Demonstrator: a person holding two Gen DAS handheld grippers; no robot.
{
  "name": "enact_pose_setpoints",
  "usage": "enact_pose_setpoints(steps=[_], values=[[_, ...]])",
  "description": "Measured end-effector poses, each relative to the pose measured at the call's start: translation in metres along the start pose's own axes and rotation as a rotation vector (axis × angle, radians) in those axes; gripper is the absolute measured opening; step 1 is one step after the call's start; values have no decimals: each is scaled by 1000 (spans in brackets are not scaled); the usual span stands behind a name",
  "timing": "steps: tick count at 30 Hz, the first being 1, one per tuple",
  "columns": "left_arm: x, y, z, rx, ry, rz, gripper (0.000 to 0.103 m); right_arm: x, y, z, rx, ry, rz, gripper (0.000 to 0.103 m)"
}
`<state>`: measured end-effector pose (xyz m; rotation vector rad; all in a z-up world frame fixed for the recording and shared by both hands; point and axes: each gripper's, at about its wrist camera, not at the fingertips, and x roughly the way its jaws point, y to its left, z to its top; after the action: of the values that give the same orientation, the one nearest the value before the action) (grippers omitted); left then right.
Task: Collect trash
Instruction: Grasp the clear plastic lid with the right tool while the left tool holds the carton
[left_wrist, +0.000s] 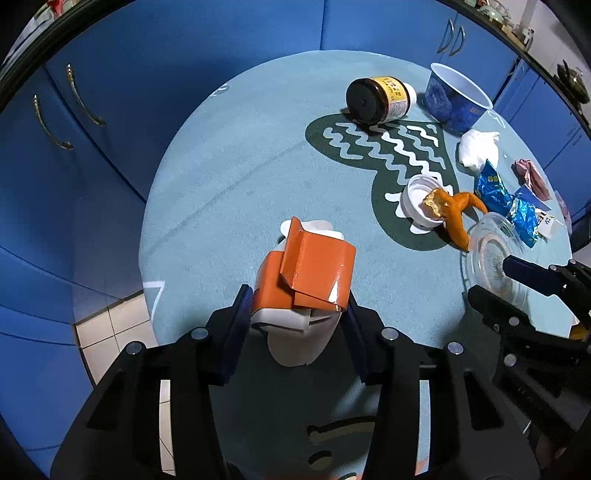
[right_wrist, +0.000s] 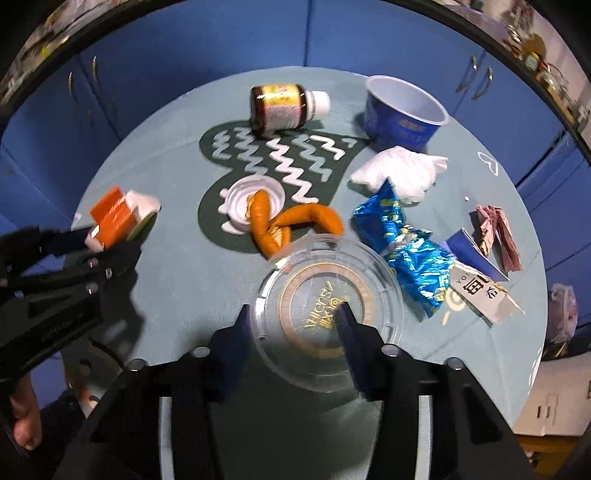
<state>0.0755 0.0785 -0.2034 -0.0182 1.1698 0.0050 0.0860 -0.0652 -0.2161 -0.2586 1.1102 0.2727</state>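
Observation:
My left gripper (left_wrist: 299, 306) is shut on an orange and white carton (left_wrist: 310, 280), held over the near left part of the round table (left_wrist: 221, 177); the carton also shows in the right wrist view (right_wrist: 118, 218). My right gripper (right_wrist: 291, 317) straddles a clear plastic lid (right_wrist: 325, 314): one finger is outside its left rim, the other over its middle. Whether it grips the lid I cannot tell. Orange peel (right_wrist: 291, 225) lies by a small white cup (right_wrist: 255, 201). A blue wrapper (right_wrist: 406, 251) and white tissue (right_wrist: 399, 173) lie to the right.
A brown jar (right_wrist: 284, 105) lies on its side at the back. A blue bowl (right_wrist: 402, 112) stands at the back right. A blue-white carton (right_wrist: 480, 284) and pink paper (right_wrist: 498, 232) lie at the right edge. Blue cabinets (left_wrist: 92, 147) surround the table.

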Motion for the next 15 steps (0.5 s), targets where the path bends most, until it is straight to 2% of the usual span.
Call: enact_pose_setpoints(steps=[3, 8, 15], values=[[0, 0, 1, -2, -3, 0, 45, -5, 3, 0, -12, -16, 3, 23], [-2, 0, 2, -14, -7, -9, 40, -18, -5, 1, 14, -49, 23, 7], [-19, -13, 7, 14, -66, 4, 39, -37, -15, 2, 41, -88, 41, 4]])
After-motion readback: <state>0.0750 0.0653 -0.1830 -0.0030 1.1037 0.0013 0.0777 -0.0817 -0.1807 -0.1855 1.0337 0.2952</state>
